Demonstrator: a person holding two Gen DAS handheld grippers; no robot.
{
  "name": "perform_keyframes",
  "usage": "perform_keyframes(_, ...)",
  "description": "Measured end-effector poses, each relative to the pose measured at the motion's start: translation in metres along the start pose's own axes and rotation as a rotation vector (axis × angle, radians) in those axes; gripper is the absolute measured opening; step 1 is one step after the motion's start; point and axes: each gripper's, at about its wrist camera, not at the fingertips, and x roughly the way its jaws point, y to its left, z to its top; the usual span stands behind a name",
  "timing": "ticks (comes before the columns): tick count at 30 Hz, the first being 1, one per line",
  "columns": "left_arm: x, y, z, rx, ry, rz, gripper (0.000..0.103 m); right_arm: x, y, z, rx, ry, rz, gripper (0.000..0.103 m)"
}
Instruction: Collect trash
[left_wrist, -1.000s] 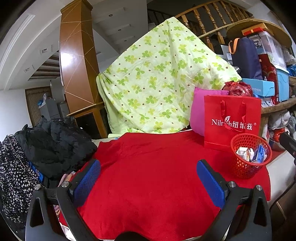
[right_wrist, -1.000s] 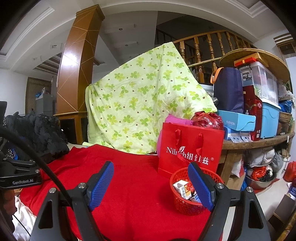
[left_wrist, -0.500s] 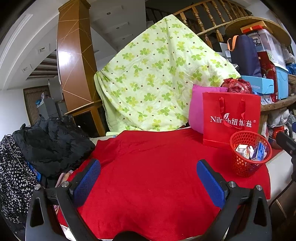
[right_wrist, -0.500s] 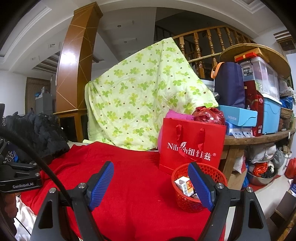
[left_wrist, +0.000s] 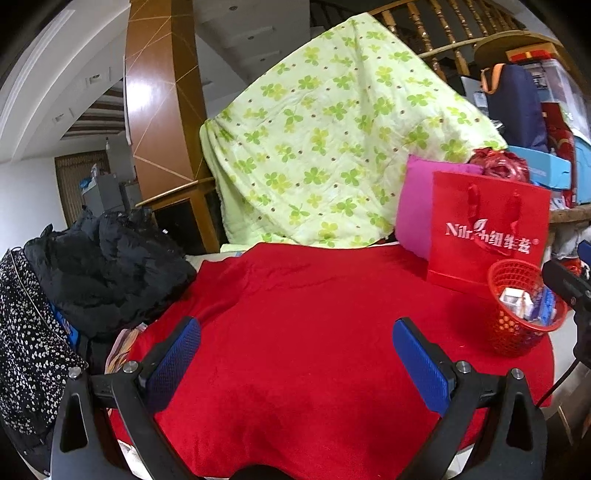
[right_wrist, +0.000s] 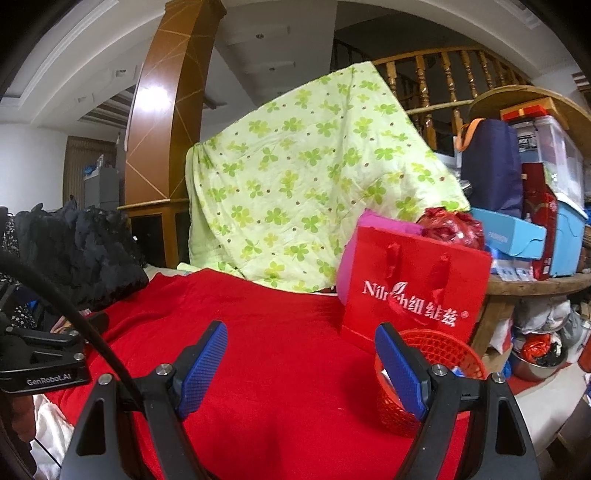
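Observation:
A red mesh basket (left_wrist: 524, 314) stands at the right end of the red cloth (left_wrist: 295, 288) and holds small cartons and wrappers (left_wrist: 517, 299). My left gripper (left_wrist: 296, 325) hovers open over the bare middle of the cloth, with nothing between its blue pads (left_wrist: 173, 360). My right gripper (right_wrist: 300, 328) is open too and empty. Its right finger (right_wrist: 402, 369) covers the near left side of the basket (right_wrist: 447, 350). The left gripper's black body (right_wrist: 37, 363) shows at the left edge of the right wrist view.
A red gift bag (left_wrist: 487, 236) and a pink cushion (left_wrist: 417, 206) stand just behind the basket. A green clover quilt (left_wrist: 332, 140) hangs at the back. A black jacket (left_wrist: 107, 266) is piled at left. A cluttered wooden shelf (right_wrist: 535, 284) stands at right.
Both grippers have moved forward over the red cloth, so the gift bag and basket look larger and sit further right. Both pairs of jaws stay equally wide.

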Motion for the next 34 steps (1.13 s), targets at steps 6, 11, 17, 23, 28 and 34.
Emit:
perform_keyframes(6, 0.034, 0.012, 0.003, -0.020, 0.048, 0.024, 0.103, 0.042, 0.004, -0.003, 0.034, 0.051, 0.030, 0.085)
perform_keyframes(11, 0.050, 0.017, 0.007, -0.025, 0.055, 0.028, 0.103, 0.047, 0.001, -0.001, 0.041, 0.026, -0.005, 0.085)
perform_keyframes(17, 0.058, 0.003, 0.010, 0.002, 0.045, -0.031, 0.103, 0.039, -0.018, -0.010, 0.044, 0.031, -0.121, 0.085)
perform_keyframes(23, 0.060, -0.035, 0.011, 0.055, 0.037, -0.149, 0.103, 0.023, -0.051, -0.023, 0.069, 0.071, -0.248, 0.085)
perform_keyframes(28, 0.063, -0.057, 0.009, 0.055, 0.040, -0.238, 0.103, 0.028, -0.055, -0.026, 0.058, 0.101, -0.249, 0.085)
perform_keyframes(34, 0.121, -0.035, -0.013, -0.077, 0.129, -0.248, 0.103, 0.100, -0.034, -0.045, 0.036, 0.154, -0.142, 0.097)
